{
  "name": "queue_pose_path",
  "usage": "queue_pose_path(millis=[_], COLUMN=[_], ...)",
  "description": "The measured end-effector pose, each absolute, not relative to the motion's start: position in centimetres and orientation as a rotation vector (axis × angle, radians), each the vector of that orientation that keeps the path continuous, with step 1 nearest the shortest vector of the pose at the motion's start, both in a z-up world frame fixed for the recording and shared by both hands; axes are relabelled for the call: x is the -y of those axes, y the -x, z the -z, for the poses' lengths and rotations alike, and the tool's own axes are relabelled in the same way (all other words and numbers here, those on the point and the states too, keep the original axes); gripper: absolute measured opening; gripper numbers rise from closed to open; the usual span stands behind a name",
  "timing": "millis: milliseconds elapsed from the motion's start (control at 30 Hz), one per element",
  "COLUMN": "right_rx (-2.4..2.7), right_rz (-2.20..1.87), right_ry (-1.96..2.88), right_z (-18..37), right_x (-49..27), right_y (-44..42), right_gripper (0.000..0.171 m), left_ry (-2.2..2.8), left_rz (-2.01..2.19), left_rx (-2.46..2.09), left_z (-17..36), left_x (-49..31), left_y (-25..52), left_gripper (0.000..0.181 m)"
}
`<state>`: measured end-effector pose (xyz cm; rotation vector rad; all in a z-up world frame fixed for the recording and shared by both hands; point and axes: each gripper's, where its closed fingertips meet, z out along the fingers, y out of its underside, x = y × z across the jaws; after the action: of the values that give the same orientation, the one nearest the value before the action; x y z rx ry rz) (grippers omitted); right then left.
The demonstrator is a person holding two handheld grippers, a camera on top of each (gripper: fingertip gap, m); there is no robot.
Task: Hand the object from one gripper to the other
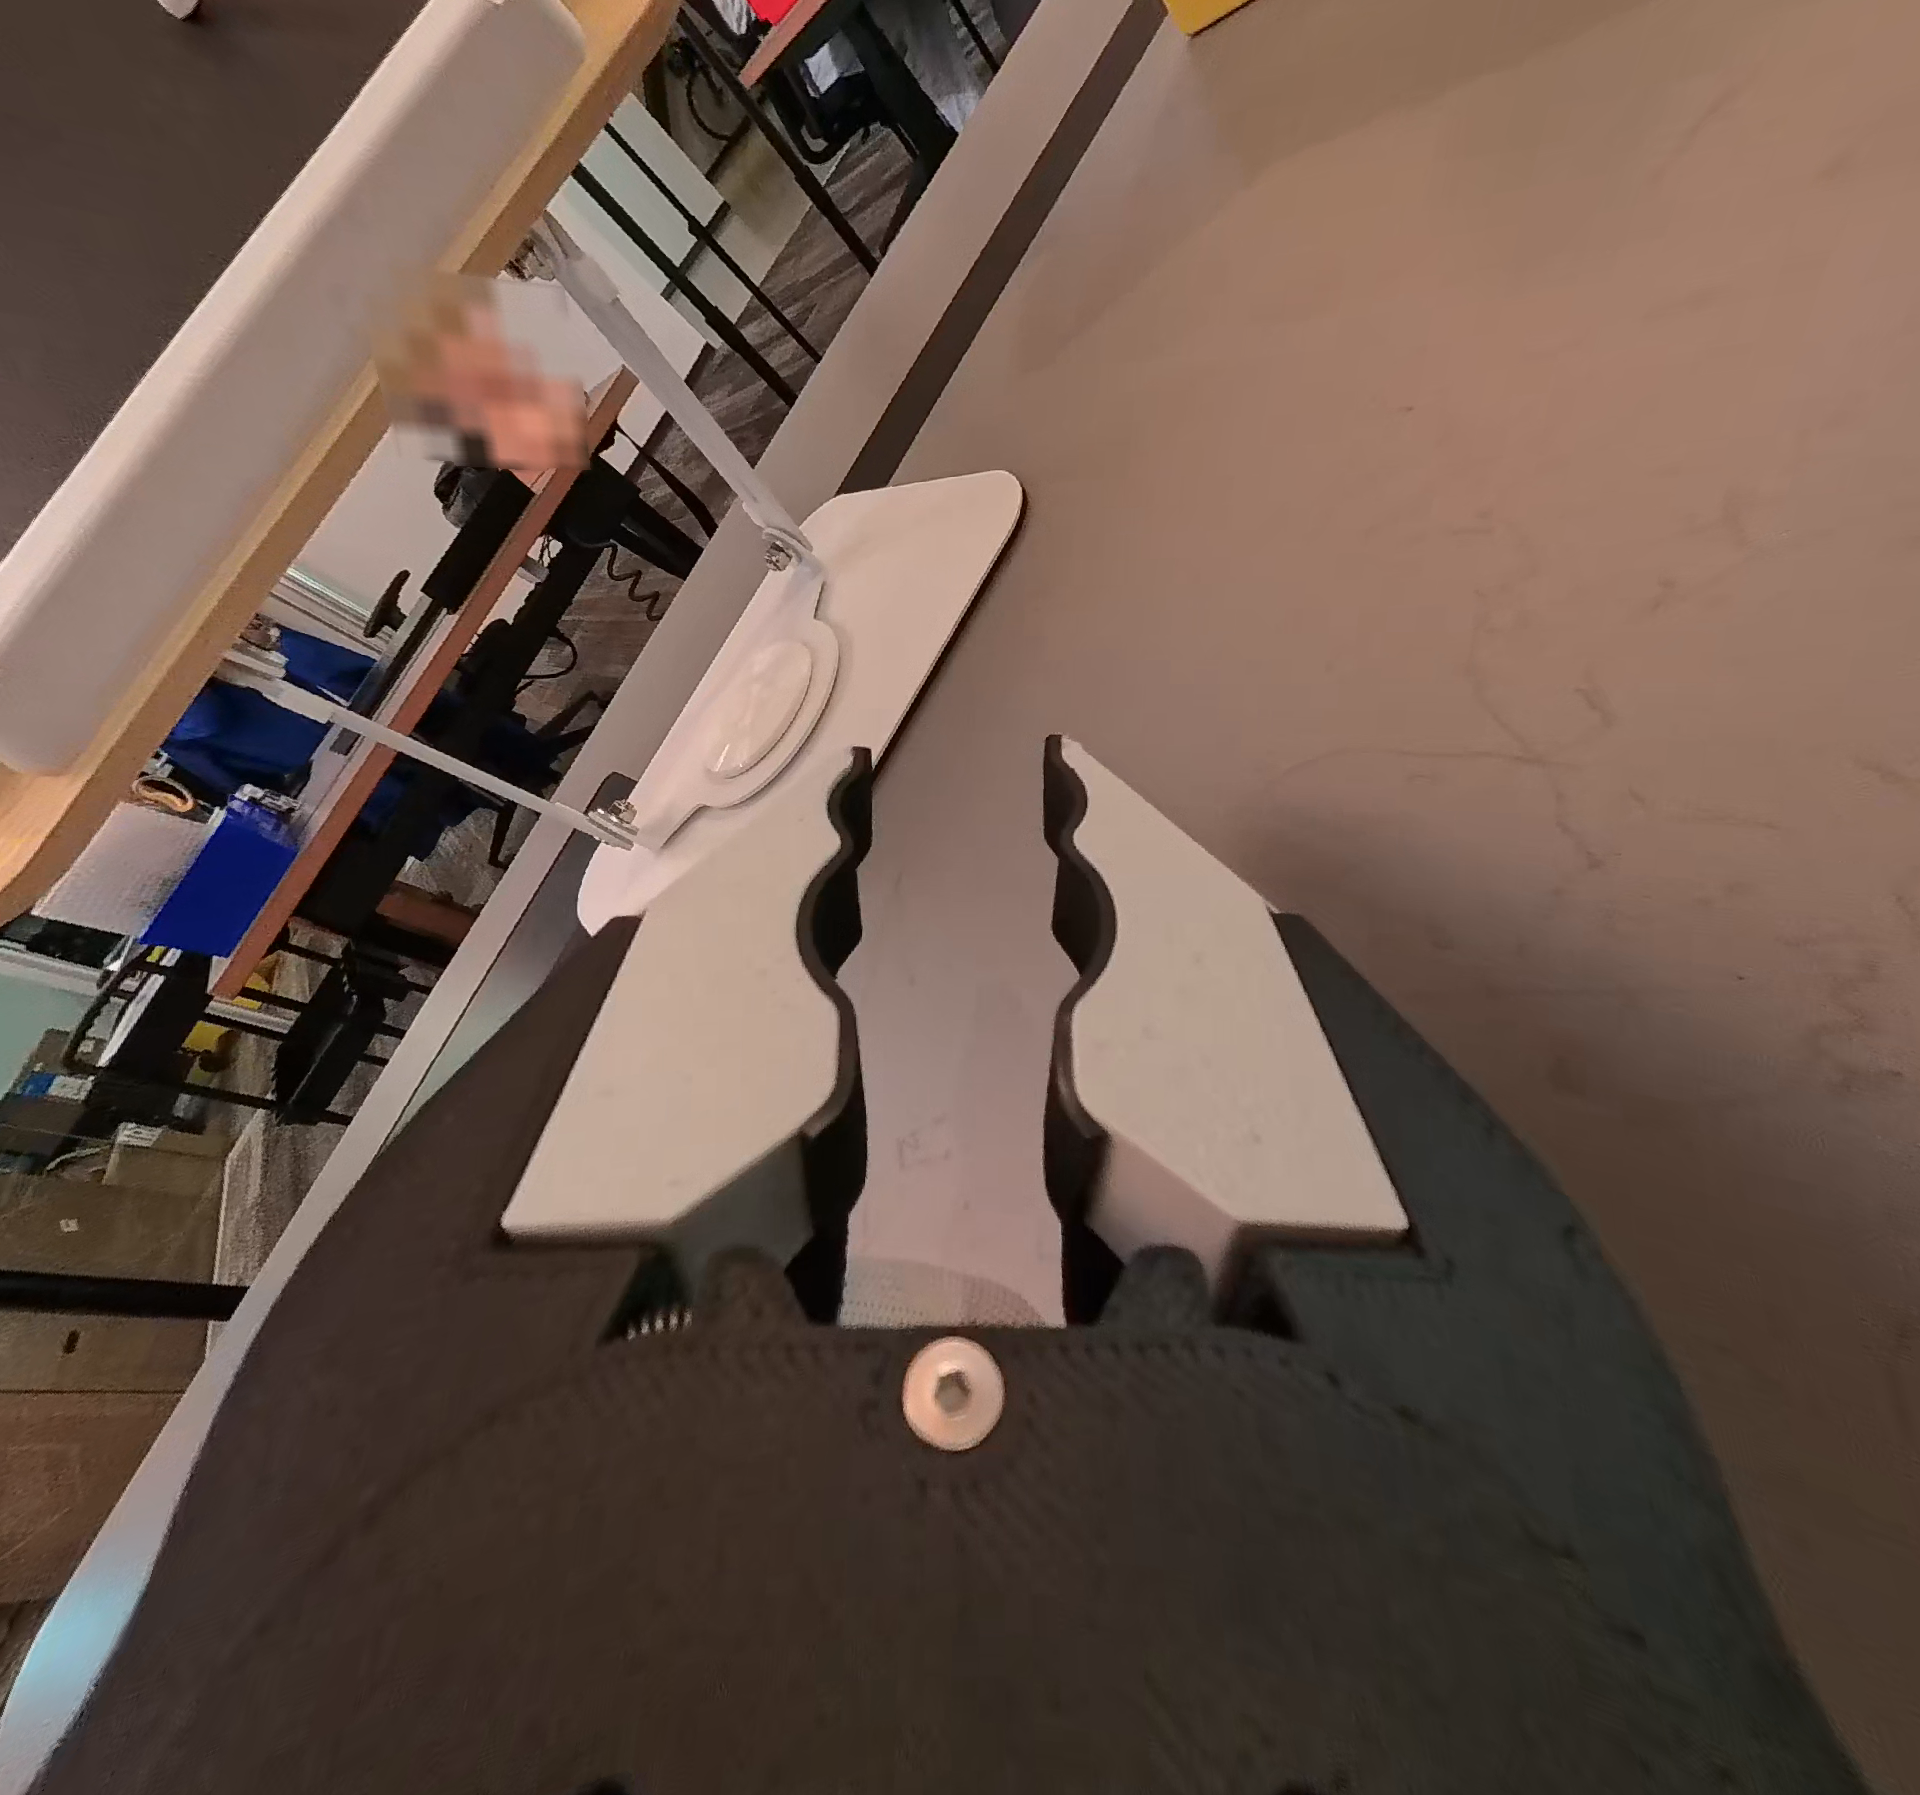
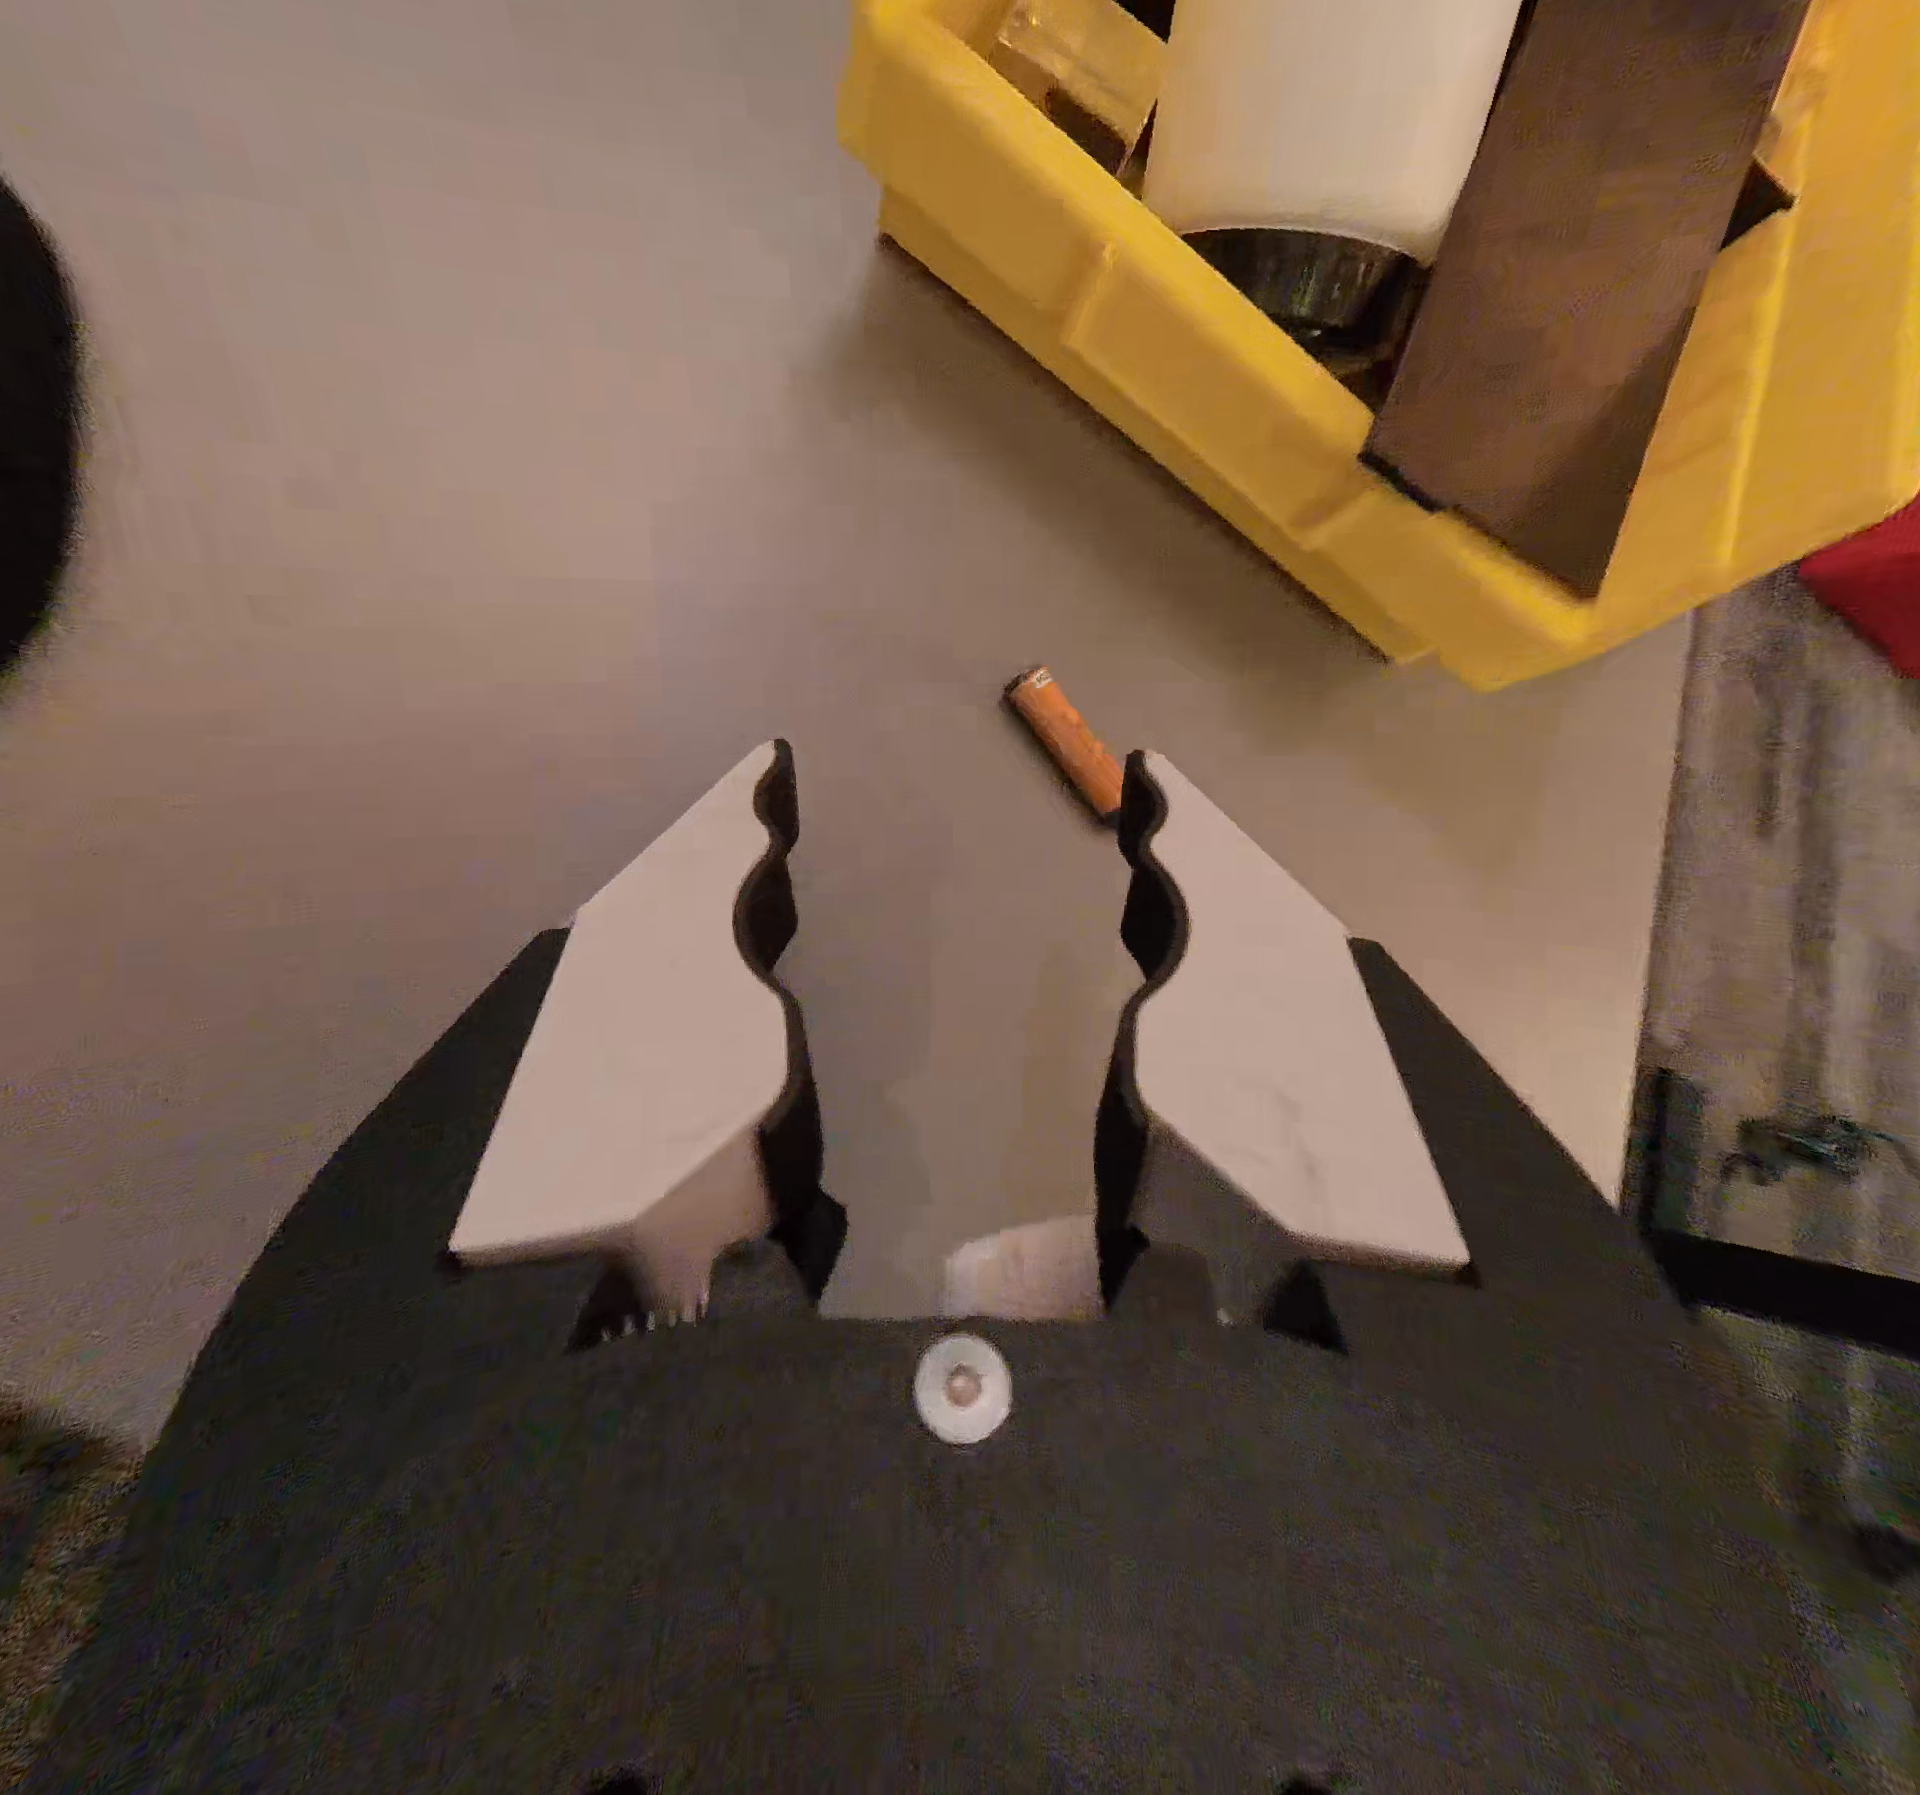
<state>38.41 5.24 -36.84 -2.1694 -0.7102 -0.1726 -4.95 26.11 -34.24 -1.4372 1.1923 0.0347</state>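
Fingers spread on both: right gripper (image 2: 961, 758) and left gripper (image 1: 951, 753) hold nothing. Battery (image 2: 1065, 743) lies flat on the table (image 2: 468, 395), near the yellow bin (image 2: 1122, 311), its near end just beside the right gripper's right fingertip. Left gripper points at a white stand (image 1: 894, 602) on the table edge, well apart from the bin.

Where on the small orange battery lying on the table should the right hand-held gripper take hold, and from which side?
Probably mid-length, from above: the battery lies flat on the table, its near end hidden behind a fingertip of the open right hand-held gripper. Close across its narrow width, shifting slightly right first.
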Motion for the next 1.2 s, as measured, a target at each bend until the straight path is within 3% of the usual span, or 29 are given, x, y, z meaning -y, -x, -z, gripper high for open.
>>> queue_pose_path(millis=[67,100,167,267,533,667,833,1200], right_rx=[0.778,0.765,0.722,0.768,0.777,0.745,0.595,0.323], right_rz=[0.227,0.225,0.007,-0.160,-0.169,-0.185,-0.123,0.087], right_ry=[2.205,2.180,2.231,2.255,2.222,2.102,2.003,2.121], right_z=[37.9,37.9,39.0,39.3,39.0,35.2,30.1,29.4], right_x=[-8.0,-9.5,-10.4,-10.0,-9.6,-10.8,-15.6,-25.3], right_y=[-39.2,-39.9,-40.3,-40.2,-39.8,-38.9,-40.0,-45.9], right_gripper=[0.060,0.053,0.022,0.007,0.007,0.007,0.007,0.008], left_ry=[1.434,1.432,1.425,1.413,1.427,1.421,1.422,1.420], left_rz=[-0.040,-0.041,-0.044,-0.055,-0.024,-0.039,-0.043,-0.033], left_rx=[-1.196,-1.200,-1.212,-1.239,-1.225,-1.237,-1.242,-1.248], left_z=[34.2,34.3,34.4,34.6,34.5,34.6,34.7,34.8], left_x=[-26.0,-25.9,-25.7,-25.5,-25.7,-25.7,-25.7,-25.6], left_y=[5.0,5.0,4.9,4.7,4.8,4.7,4.6,4.6], left_gripper=[0.031,0.031,0.031,0.031,0.031,0.031,0.031,0.031])
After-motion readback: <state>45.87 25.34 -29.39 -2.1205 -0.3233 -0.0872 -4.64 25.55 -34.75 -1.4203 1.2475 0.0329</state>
